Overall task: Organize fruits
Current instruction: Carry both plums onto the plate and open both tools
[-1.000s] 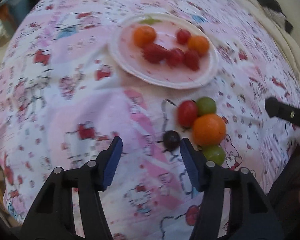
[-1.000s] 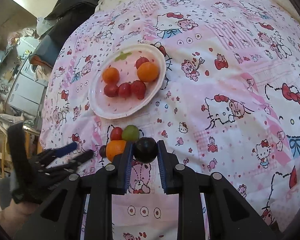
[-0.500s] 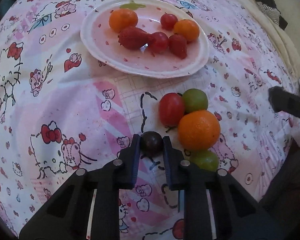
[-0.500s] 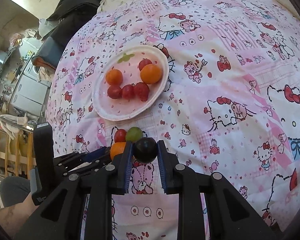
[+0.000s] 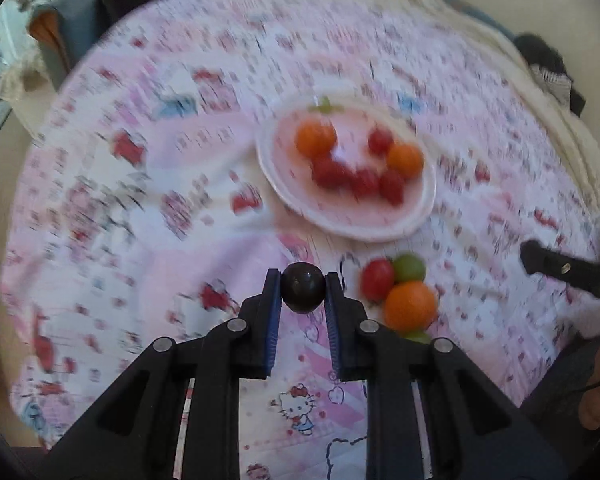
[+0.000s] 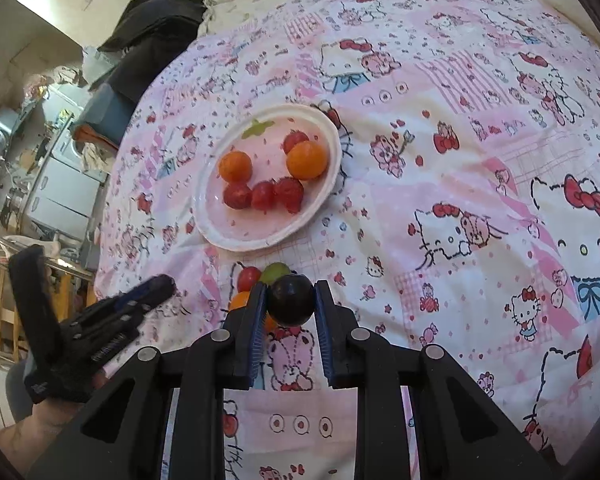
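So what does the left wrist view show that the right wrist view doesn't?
Only left wrist: the left gripper shut on a small dark fruit, and a second green fruit below the orange.
Only right wrist: the right gripper shut on a bigger dark fruit, plus the room's clutter.
Both: the plate with six fruits and the loose pile beside it.

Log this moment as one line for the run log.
left tool: shut on dark grape | right tool: shut on dark plum | plate: six fruits | loose fruit pile on bedspread
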